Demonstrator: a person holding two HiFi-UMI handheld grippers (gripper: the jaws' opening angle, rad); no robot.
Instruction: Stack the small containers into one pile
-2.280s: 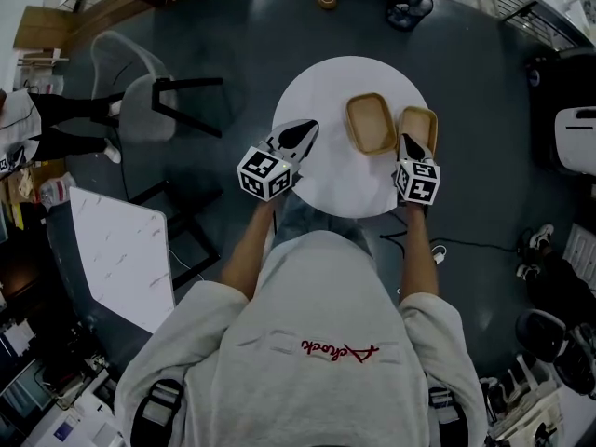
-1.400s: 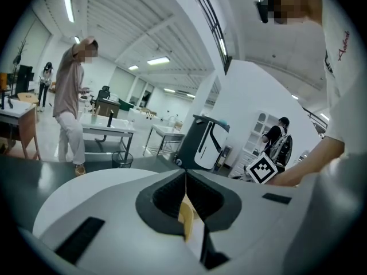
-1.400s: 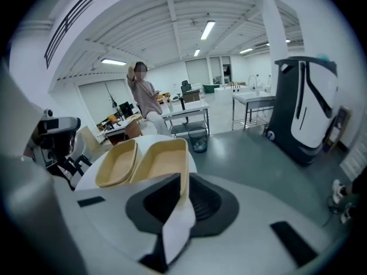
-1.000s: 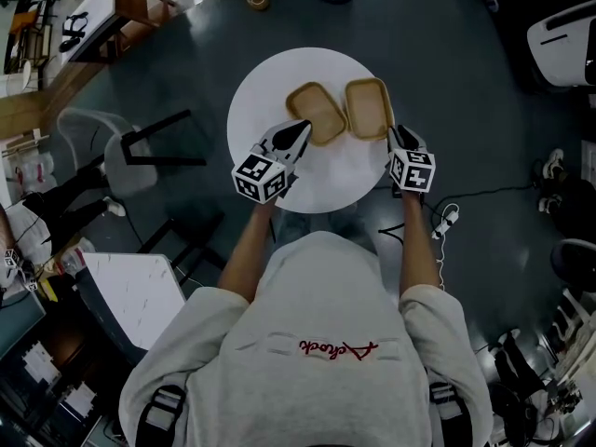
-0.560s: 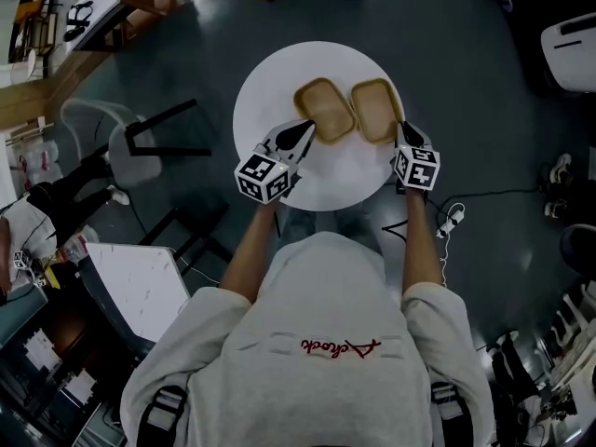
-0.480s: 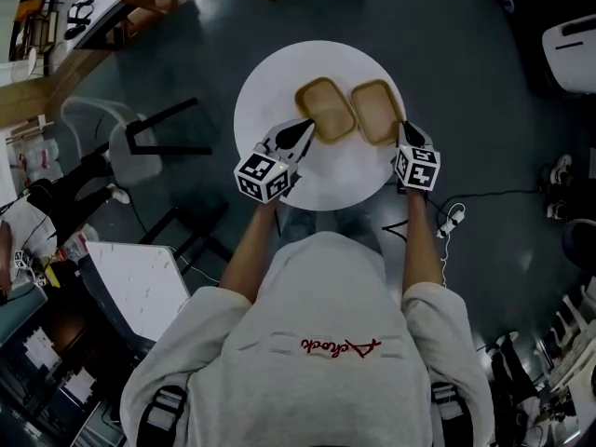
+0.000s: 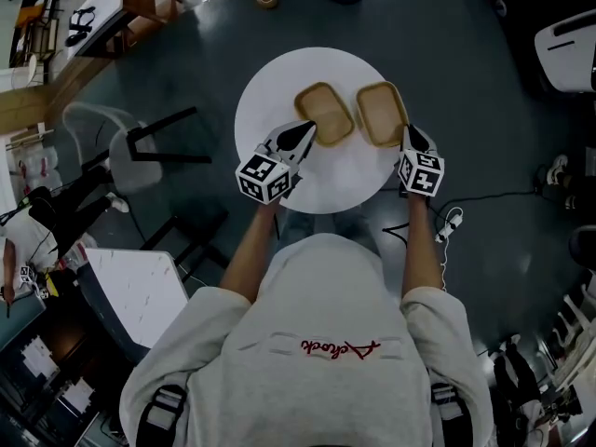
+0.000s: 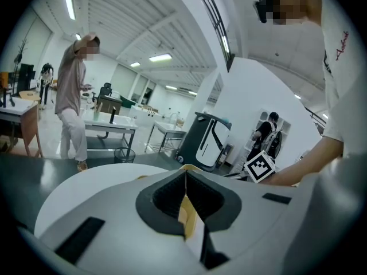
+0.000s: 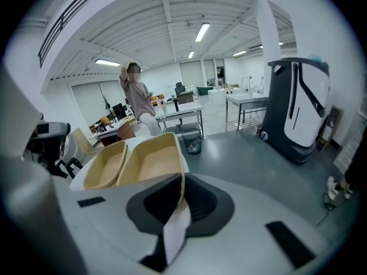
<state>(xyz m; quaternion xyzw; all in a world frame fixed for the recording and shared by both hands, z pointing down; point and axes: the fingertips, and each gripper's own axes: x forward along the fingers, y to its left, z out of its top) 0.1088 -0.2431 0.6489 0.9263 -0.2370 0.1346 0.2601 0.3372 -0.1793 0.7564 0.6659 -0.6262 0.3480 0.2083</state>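
Closing just now, right gripper [image 7: 411,132] pinches right container's [image 7: 382,113] rim; left gripper [image 7: 307,130] clamps left container [image 7: 324,114].

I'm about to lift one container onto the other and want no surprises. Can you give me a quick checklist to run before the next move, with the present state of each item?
1. Right gripper gripping the right container: ok. Its jaws have just been closing, and the near rim is between them.
2. Left gripper gripping the left container: ok. It is shut on the thin tan rim.
3. Both containers empty: ok.
4. Both containers upright on the table: ok.
5. Gap between the containers for a free lift: cannot tell. They lie side by side with their rims very close.
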